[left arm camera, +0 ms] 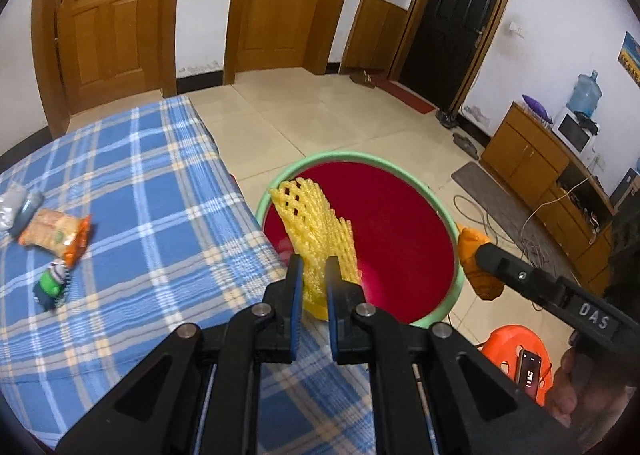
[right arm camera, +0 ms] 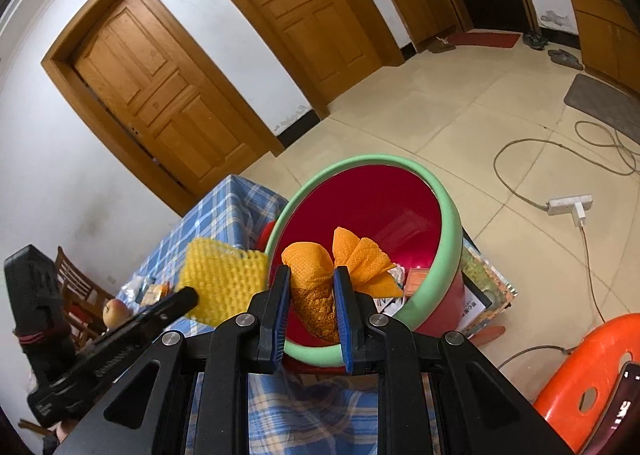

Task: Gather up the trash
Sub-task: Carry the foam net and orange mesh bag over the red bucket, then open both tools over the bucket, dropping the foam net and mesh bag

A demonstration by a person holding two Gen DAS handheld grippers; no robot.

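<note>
Low in the left wrist frame's centre, the left gripper (left arm camera: 311, 265) is clamped on a yellow foam net (left arm camera: 316, 231) over the red bin (left arm camera: 400, 231). The right gripper (right arm camera: 309, 275) pinches an orange napkin wad (right arm camera: 310, 267) above the bin's green rim (right arm camera: 448, 231), centre frame

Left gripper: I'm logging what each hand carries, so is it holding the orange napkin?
No, the left gripper is clamped on the yellow foam fruit net; the right gripper holds the orange napkin.

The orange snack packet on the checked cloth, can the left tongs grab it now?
Probably not yet. The left tongs are shut on the yellow foam net, with no room for the orange snack packet.
</note>
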